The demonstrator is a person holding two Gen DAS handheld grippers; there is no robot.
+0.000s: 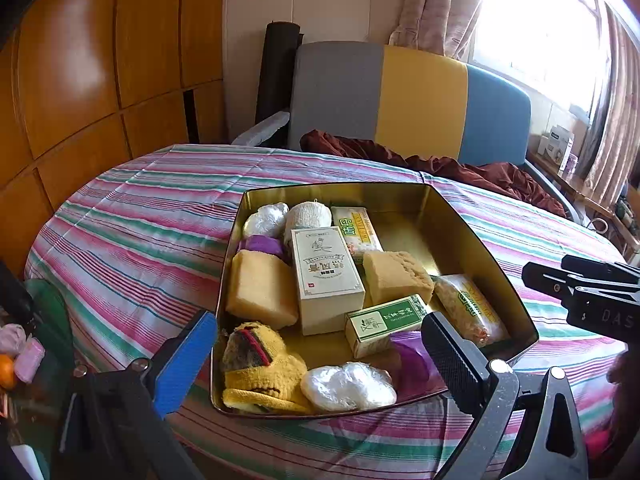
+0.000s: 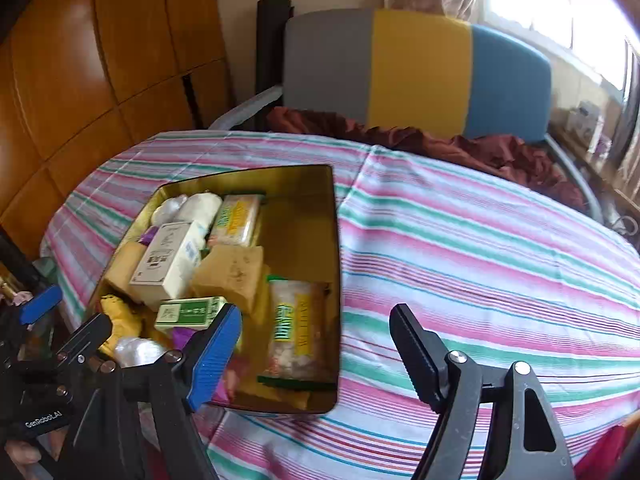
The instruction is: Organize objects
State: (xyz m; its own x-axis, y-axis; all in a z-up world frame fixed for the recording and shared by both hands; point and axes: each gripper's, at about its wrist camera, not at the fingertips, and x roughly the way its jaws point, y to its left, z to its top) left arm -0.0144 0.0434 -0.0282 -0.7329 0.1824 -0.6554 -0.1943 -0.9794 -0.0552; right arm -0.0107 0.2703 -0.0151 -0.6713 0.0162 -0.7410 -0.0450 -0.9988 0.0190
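A gold tin (image 1: 484, 240) sits on the striped cloth (image 1: 132, 240), filled with several items: a white carton (image 1: 326, 280), a green carton (image 1: 384, 320), two yellow sponges (image 1: 260, 288), snack packets (image 1: 470, 308), a yellow knitted piece (image 1: 260, 368) and crumpled plastic (image 1: 348, 386). My left gripper (image 1: 320, 360) hangs open over the tin's near edge, holding nothing. My right gripper (image 2: 316, 356) is open too, above the tin's (image 2: 338, 280) near right corner, with a snack packet (image 2: 292, 332) lying loose below its blue finger. Its body shows at the right of the left wrist view.
A grey, yellow and blue chair (image 1: 420, 100) with a maroon cloth (image 1: 440, 160) stands behind the table. Wooden panels (image 1: 80, 80) line the left. An orange (image 1: 7, 370) and pink bits lie at the left edge. Bare striped cloth (image 2: 480, 240) stretches right of the tin.
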